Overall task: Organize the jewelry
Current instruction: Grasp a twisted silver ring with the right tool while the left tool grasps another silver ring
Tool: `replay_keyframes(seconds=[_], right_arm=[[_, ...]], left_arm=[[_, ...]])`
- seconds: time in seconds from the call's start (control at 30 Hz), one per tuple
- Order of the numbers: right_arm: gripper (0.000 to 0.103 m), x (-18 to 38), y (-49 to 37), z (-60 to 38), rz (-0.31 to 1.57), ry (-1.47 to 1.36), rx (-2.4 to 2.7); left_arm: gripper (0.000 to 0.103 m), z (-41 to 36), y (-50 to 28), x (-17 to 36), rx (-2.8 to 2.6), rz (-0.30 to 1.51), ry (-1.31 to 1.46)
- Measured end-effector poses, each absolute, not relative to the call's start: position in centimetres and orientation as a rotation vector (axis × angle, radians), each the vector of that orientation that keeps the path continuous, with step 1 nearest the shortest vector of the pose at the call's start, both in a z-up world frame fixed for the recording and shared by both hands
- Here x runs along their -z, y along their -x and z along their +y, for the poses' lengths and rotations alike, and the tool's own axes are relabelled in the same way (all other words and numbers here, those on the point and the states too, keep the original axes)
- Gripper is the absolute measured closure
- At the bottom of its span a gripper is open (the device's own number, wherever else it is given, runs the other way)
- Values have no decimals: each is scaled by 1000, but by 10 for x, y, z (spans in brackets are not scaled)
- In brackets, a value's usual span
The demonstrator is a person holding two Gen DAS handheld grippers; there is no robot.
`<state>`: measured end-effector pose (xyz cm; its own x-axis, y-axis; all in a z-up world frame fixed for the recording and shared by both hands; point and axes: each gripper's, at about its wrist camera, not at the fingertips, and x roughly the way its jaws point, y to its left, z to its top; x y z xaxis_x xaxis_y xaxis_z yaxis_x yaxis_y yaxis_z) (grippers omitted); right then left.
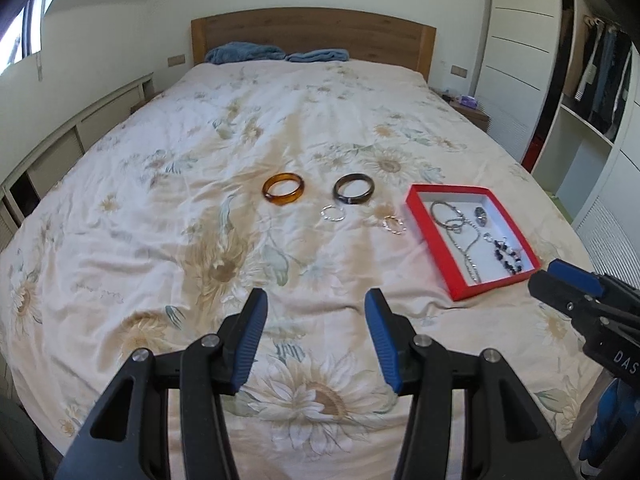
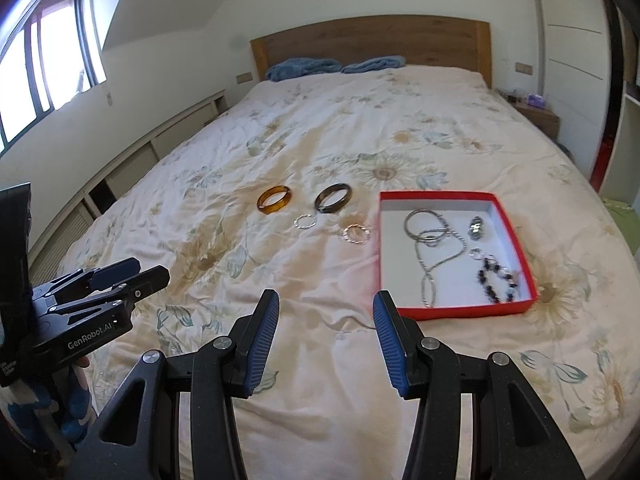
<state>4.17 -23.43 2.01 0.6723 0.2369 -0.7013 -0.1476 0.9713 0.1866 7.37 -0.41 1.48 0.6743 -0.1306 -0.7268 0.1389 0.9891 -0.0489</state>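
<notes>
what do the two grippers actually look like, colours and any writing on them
Both are matte black linkage frames with silver round pivot pins, and the jaws are lined with ribbed blue pads. The left gripper shows white "GenRobot.AI" lettering on its body in the right wrist view. The right gripper shows partial white letters "DAS" in the left wrist view. No cables are visible.

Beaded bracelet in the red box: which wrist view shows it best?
The right wrist view: the beaded bracelet lies closer and larger, its dark beads distinct inside the red box. The left wrist view shows it smaller and off toward the right, near the box's front corner.
</notes>
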Motion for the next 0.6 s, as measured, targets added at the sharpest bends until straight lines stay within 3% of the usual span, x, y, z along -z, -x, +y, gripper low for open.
replay_keyframes(seconds=[0.6], right_arm=[[60,60,-189,-199,977,-102,-334]], left_arm=[[55,-2,-223,66,232,970,65]])
